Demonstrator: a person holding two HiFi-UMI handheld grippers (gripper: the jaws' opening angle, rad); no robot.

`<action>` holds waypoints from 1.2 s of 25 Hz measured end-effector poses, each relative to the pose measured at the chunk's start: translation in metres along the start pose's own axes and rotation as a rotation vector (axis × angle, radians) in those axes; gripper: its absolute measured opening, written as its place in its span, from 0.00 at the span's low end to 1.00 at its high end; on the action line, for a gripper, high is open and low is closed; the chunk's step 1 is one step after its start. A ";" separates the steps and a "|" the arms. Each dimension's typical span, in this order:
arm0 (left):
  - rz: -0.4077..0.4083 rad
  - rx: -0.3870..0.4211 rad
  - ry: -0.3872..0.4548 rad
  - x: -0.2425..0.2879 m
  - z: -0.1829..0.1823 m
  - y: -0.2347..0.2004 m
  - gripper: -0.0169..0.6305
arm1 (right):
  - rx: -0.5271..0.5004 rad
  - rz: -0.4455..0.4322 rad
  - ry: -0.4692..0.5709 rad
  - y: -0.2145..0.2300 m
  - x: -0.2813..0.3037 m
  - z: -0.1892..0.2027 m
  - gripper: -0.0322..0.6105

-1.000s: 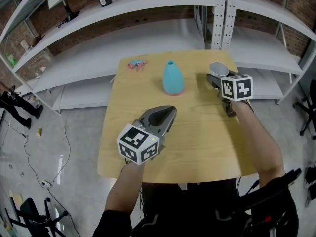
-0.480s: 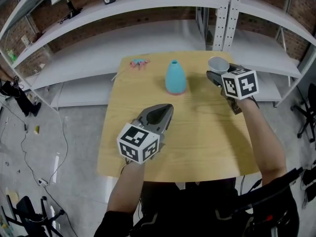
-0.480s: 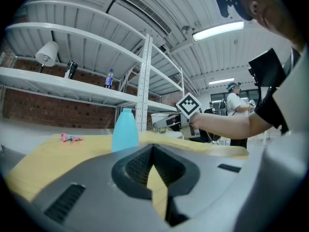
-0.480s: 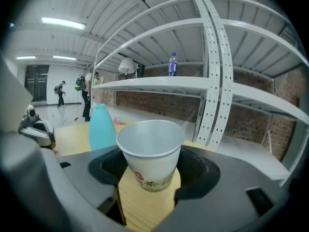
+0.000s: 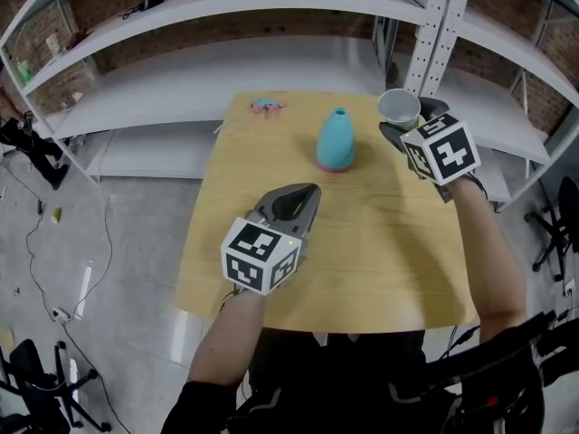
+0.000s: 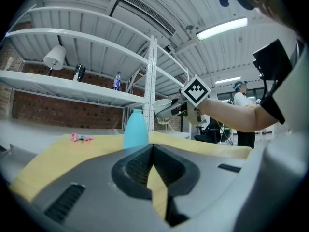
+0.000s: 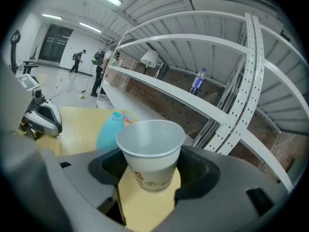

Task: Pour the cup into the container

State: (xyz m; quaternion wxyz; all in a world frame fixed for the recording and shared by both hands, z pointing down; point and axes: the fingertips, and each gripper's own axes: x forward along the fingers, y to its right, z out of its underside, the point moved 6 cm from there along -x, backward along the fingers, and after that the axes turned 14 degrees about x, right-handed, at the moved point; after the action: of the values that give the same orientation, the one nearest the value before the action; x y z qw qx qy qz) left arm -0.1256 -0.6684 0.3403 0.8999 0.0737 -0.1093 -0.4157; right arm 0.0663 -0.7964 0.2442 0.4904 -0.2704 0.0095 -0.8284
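Our right tongs (image 5: pixel 404 127) clamp a smooth, tapered white paper cup (image 5: pixel 399 108), held upright at the far right corner of the pale wood-grain tabletop (image 5: pixel 380 242). The teal, narrow-necked container (image 5: pixel 336 141) stands near its left. Our left tongs (image 5: pixel 294 204) are closed on nothing, over mid-tabletop.

There is one white cup (image 5: pixel 399 107), one blue container (image 5: pixel 336 140), one small pink thing (image 5: pixel 267 106) and one surface (image 5: pixel 362 251). There are two tools: the left tool (image 5: pixel 306 195) and the right tool (image 5: pixel 403 127).
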 end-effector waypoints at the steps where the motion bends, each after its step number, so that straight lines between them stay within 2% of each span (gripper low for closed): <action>1: -0.004 -0.001 0.000 -0.001 0.000 0.000 0.03 | -0.022 0.005 -0.003 -0.003 0.000 -0.004 0.53; 7: -0.009 -0.002 -0.001 0.000 0.000 -0.001 0.03 | -0.158 0.045 -0.024 -0.017 0.005 -0.022 0.53; 17: -0.008 -0.002 0.002 -0.001 -0.001 -0.001 0.03 | -0.278 0.092 -0.050 -0.032 0.016 -0.037 0.53; 30: -0.007 -0.004 0.002 0.000 -0.001 -0.001 0.03 | -0.499 0.185 -0.092 -0.043 0.031 -0.045 0.53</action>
State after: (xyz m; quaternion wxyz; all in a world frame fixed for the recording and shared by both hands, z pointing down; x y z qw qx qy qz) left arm -0.1265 -0.6687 0.3391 0.8988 0.0730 -0.1074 -0.4188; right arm -0.0011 -0.8105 0.2312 0.4821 -0.4184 0.2157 -0.7389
